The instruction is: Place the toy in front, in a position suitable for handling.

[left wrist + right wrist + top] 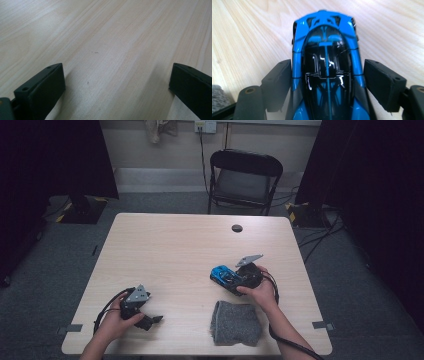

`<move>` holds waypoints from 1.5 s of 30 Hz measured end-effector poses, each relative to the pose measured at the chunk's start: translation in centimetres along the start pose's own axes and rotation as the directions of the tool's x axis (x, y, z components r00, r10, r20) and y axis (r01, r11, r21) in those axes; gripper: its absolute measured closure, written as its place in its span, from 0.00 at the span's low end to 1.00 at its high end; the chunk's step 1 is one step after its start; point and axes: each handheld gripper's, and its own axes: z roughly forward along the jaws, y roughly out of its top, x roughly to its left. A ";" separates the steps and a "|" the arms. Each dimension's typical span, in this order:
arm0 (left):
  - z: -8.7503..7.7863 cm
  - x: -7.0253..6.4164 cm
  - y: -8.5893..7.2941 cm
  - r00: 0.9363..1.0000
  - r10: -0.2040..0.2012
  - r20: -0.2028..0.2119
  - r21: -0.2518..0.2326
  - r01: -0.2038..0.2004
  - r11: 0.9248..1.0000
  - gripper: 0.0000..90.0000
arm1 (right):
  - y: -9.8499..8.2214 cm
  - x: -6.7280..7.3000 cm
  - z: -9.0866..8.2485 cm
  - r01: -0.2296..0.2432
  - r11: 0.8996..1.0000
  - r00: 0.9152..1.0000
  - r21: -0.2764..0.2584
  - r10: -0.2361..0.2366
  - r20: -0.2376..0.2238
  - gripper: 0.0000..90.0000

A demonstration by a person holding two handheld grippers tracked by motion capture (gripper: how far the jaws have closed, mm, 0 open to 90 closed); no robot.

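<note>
A blue and black toy car point(222, 274) stands on the wooden table point(185, 245), right of centre. My right gripper point(226, 279) reaches it from the right, one jaw on each side of it. In the right gripper view the toy car point(327, 75) lies lengthwise between the jaws of the right gripper point(328, 63). The left jaw is at the car's flank and a thin gap shows at the right jaw, so the gripper is open around the car. My left gripper point(152, 321) rests near the front left of the table. The left gripper point(116, 70) stands wide open over bare wood.
A folded grey cloth point(236, 322) lies near the front edge, just below the right hand; its corner point(218, 97) shows beside the right gripper. A round cable hole point(237, 228) sits at the back of the table. A black folding chair point(245, 177) stands behind it.
</note>
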 end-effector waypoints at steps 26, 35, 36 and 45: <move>0.0 0.0 0.0 1.000 -0.001 -0.006 0.001 0.001 1.000 0.00 | -1.1 2.0 -5.6 0.027 0.997 0.999 -0.072 -0.030 -0.044 0.25; 0.1 0.0 0.0 1.000 -0.002 -0.007 0.001 0.002 1.000 0.00 | -3.7 2.7 -7.5 0.006 0.996 0.998 -0.086 -0.012 -0.062 0.27; 0.1 0.0 0.0 1.000 -0.002 -0.007 0.000 0.002 1.000 0.00 | -4.1 2.8 -7.7 0.002 0.996 0.998 -0.092 -0.008 -0.068 0.27; 0.1 -0.1 0.1 1.000 -0.009 -0.013 0.001 0.009 1.000 0.00 | -6.1 3.7 -7.4 0.012 0.997 0.996 -0.081 -0.019 -0.086 0.28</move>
